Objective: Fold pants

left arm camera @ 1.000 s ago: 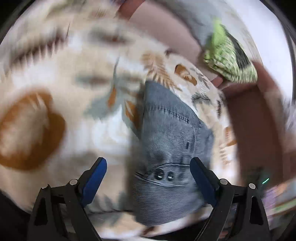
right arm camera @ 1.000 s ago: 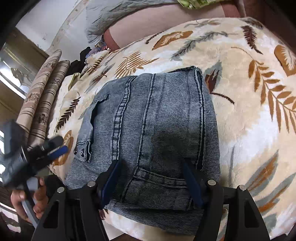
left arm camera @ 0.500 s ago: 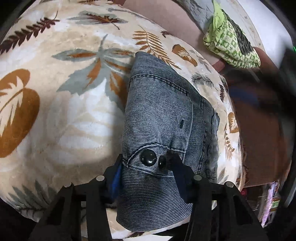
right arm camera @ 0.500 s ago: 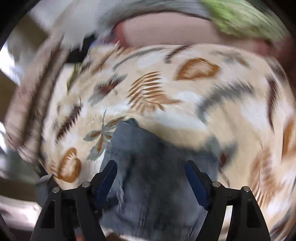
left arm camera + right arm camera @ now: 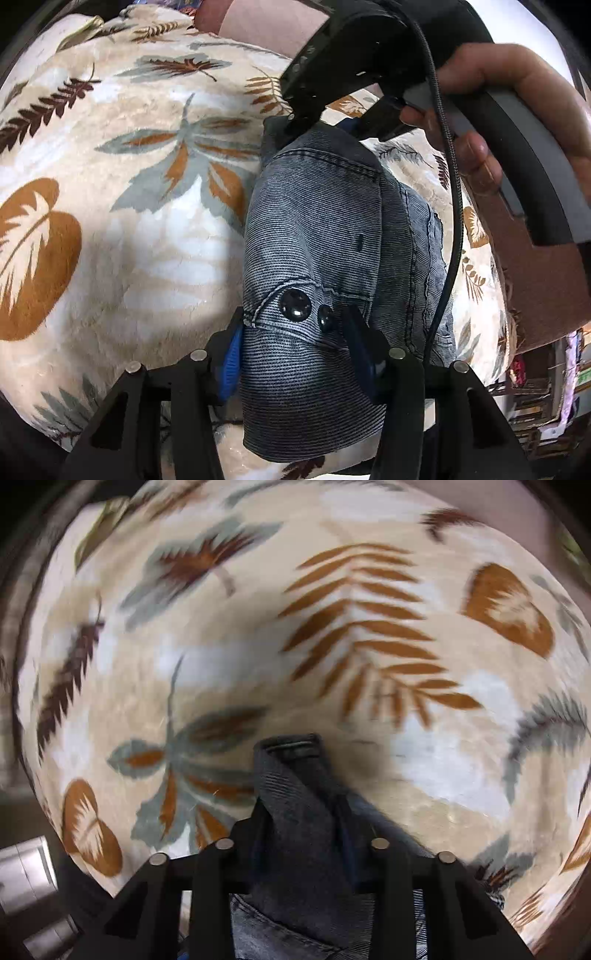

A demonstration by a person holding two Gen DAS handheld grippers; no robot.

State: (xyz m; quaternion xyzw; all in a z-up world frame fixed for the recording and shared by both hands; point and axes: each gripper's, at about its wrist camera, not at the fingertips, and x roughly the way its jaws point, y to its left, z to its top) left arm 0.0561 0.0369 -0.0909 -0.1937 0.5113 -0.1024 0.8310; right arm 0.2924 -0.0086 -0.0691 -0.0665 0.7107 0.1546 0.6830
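Observation:
The folded grey-blue denim pants (image 5: 325,236) lie on a cream leaf-print blanket (image 5: 129,184). My left gripper (image 5: 295,354) is shut on the near waistband end, by the two black buttons (image 5: 295,304). My right gripper (image 5: 301,827) is shut on the far end of the pants (image 5: 295,786), a bunched fold standing up between its jaws. In the left wrist view the right gripper's body and the hand holding it (image 5: 480,122) hang over the far end of the pants.
The blanket (image 5: 369,646) covers a bed and fills most of both views. A pinkish pillow or bed edge (image 5: 266,33) lies at the back. Cluttered shelves (image 5: 546,387) show at the lower right past the bed edge.
My left gripper closed on the waistband end. My right gripper swung to the far end of the pants and closed on it, lifting a fold.

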